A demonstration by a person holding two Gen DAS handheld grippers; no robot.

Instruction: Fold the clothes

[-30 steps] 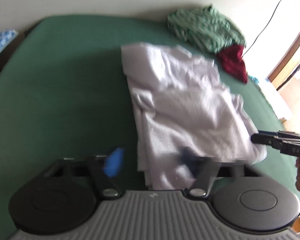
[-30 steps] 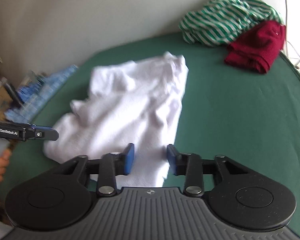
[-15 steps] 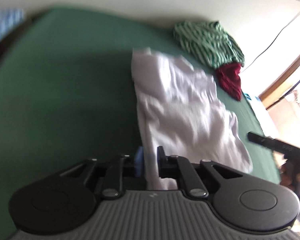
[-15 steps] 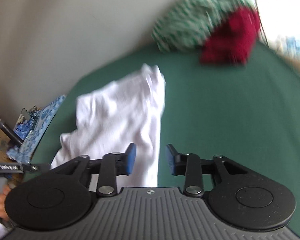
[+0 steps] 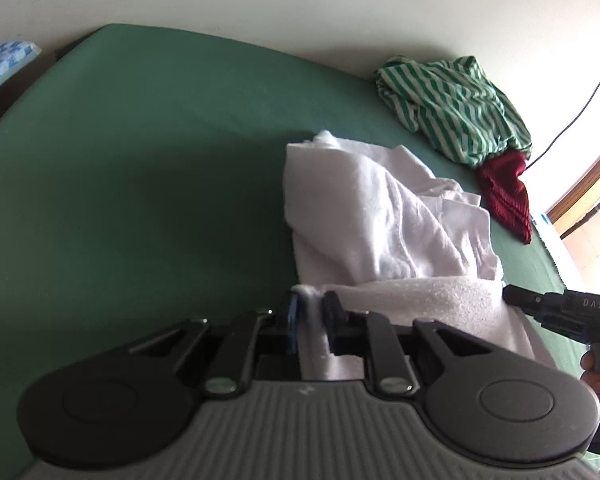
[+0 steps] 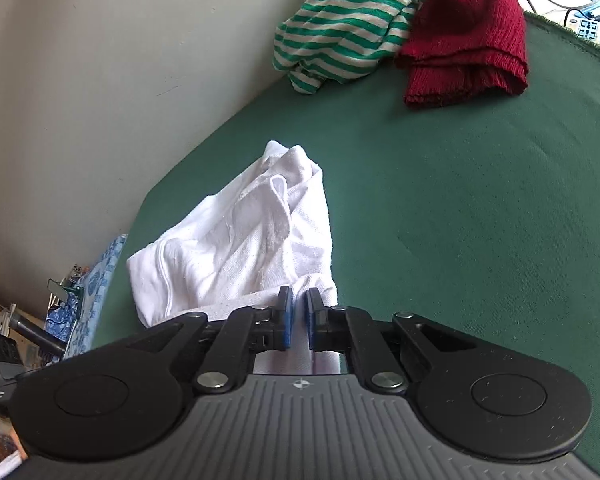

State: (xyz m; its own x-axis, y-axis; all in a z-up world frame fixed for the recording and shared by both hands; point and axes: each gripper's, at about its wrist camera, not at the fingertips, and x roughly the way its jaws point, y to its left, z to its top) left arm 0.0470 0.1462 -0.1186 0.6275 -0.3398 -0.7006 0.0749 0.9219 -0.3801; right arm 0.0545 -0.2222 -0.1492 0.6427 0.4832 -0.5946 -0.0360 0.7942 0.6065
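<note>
Bunched and narrower than 1 second ago, the nubby white garment (image 5: 372, 216) has its near hem clamped by left gripper (image 5: 309, 312) and just-closed right gripper (image 6: 297, 312) on the green bed (image 5: 140, 184).

On the one green surface (image 6: 480, 208) lie three garments, namely one white garment (image 5: 380, 220), one green-striped garment (image 5: 456, 112) and one dark red garment (image 6: 468, 32) (the last two bunched together), plus two grippers.
</note>
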